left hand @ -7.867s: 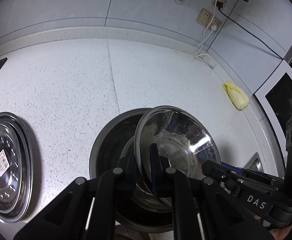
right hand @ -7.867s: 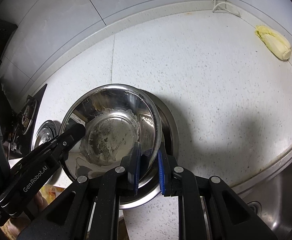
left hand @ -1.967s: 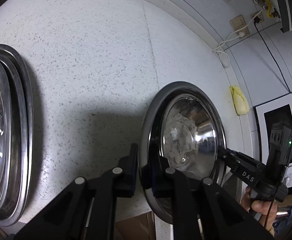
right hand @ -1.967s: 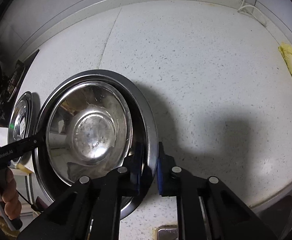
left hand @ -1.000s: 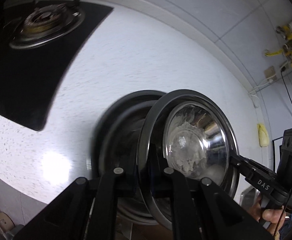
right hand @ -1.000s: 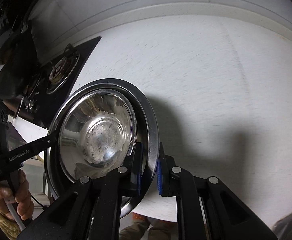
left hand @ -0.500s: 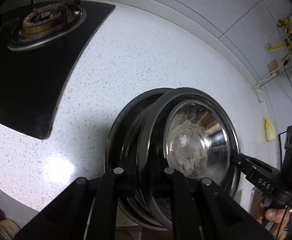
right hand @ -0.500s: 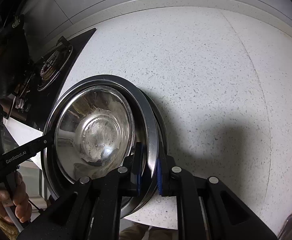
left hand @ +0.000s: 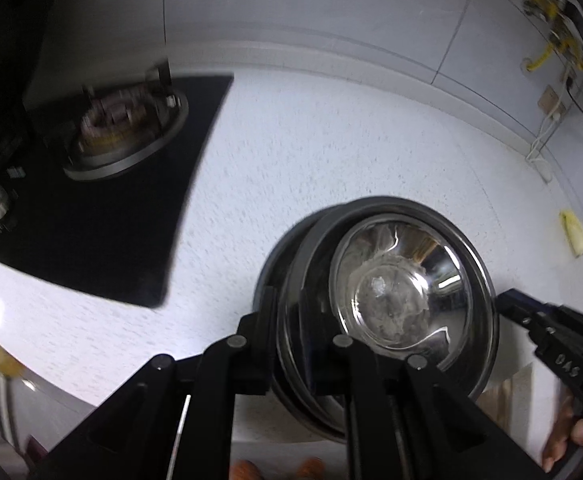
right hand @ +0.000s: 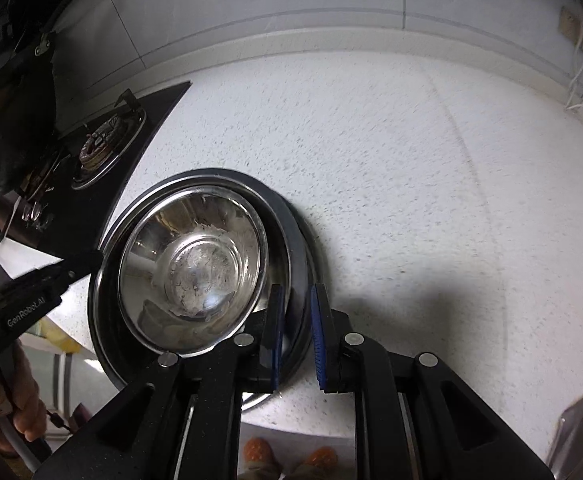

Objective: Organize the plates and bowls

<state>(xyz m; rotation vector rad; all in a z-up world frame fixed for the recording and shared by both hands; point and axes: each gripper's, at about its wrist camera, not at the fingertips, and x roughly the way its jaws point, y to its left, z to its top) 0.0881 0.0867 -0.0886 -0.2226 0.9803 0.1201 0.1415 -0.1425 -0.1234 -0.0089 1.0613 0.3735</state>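
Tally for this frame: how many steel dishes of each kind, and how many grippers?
Small steel bowl: 1
Wide steel dishes stacked beneath it: 2 rims distinguishable
Grippers: 2 (left gripper, right gripper)
Total: 5

Gas hob (left hand: 103, 184) set into speckled countertop (right hand: 411, 184)

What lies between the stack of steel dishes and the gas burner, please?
Between gas burner and stack of steel dishes: black stove glass, then bare speckled countertop; right wrist view.
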